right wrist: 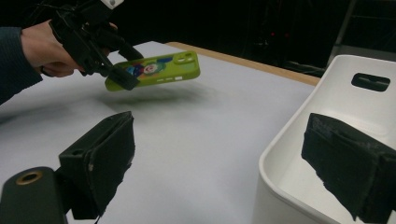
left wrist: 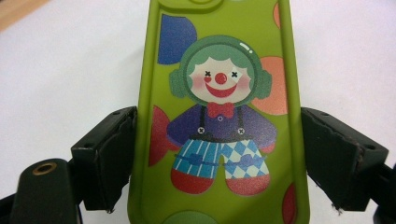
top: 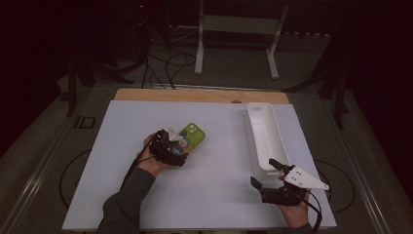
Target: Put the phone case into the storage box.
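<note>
A green phone case (top: 193, 135) printed with a clown hangs a little above the white mat, casting a shadow under it. My left gripper (top: 178, 148) is shut on its long sides near one end; in the left gripper view both pads (left wrist: 109, 156) press the edges of the case (left wrist: 219, 93). The right gripper view shows the held case (right wrist: 159, 70) tilted, with the left gripper (right wrist: 119, 74) off to the left. My right gripper (top: 263, 172) stands open at the near end of a white tray (top: 265, 131). Its jaws (right wrist: 229, 163) straddle the tray's near wall (right wrist: 299, 135) without pressing it.
The white mat (top: 214, 165) covers most of a wooden table whose far edge (top: 199, 95) shows. The long tray lies empty along the mat's right side. Beyond the table are cables on the floor and a white frame stand (top: 238, 29).
</note>
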Demonstrator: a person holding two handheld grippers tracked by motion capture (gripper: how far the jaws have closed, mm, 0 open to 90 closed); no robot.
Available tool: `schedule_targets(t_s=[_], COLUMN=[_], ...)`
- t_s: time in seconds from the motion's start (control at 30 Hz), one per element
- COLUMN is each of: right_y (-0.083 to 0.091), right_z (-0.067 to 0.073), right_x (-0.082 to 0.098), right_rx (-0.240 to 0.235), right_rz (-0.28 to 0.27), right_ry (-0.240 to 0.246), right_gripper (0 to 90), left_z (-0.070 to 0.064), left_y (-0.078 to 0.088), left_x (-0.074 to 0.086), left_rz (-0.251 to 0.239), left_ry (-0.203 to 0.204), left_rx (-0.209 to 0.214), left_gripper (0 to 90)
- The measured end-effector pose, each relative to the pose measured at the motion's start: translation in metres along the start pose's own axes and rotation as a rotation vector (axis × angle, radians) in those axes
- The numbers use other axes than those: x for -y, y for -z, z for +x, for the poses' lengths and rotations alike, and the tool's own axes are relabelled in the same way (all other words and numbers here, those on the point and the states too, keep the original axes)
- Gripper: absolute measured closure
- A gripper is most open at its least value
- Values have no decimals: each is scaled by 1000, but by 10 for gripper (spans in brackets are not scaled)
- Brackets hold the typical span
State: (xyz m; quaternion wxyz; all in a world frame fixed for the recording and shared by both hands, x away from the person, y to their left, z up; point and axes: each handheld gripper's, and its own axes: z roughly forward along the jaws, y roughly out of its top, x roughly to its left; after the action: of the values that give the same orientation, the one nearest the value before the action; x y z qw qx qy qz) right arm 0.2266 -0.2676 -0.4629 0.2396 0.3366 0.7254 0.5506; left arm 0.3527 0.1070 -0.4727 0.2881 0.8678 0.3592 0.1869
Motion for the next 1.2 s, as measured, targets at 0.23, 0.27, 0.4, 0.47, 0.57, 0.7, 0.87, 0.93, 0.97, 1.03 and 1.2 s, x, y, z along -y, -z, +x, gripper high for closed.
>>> schedule_targets(t_s=[0.23, 0.27, 0.4, 0.47, 0.57, 0.7, 0.87, 0.93, 0.97, 1.03, 1.2], right_y=[0, 0, 1, 1, 1, 1, 1, 0, 0, 0, -3], right_z=[-1, -1, -2, -2, -3, -3, -3, -3, -3, -4, -5], right_x=[0, 0, 0, -1, -1, -1, -1, -1, -2, -2, -6], right_rx=[3, 2, 5, 9, 7, 6, 4, 4, 4, 2, 6], right_rz=[-3, -3, -1, 1, -2, -5, -4, -3, -3, -3, 8], right_ry=[-9, -9, -13, -18, -22, -25, -30, -28, -32, -33, -31], right_gripper=[93, 93, 93, 93, 93, 93, 92, 93, 92, 93, 93], left_z=[-3, -3, -5, -6, -7, -8, -9, -10, -11, -12, -15], left_y=[10, 12, 17, 20, 23, 26, 30, 32, 33, 36, 42], left_x=[-5, -6, -9, -10, -12, -14, -15, -16, -16, -18, -21], left_rz=[-42, -46, -72, -81, -94, -109, -123, -129, -131, -141, -160], left_ry=[-10, -14, -23, -27, -32, -38, -45, -49, -52, -56, -72], left_rx=[-14, -17, -25, -28, -29, -33, -38, -43, -44, -45, -48], left_gripper=[164, 164, 165, 165, 164, 165, 165, 165, 165, 165, 165])
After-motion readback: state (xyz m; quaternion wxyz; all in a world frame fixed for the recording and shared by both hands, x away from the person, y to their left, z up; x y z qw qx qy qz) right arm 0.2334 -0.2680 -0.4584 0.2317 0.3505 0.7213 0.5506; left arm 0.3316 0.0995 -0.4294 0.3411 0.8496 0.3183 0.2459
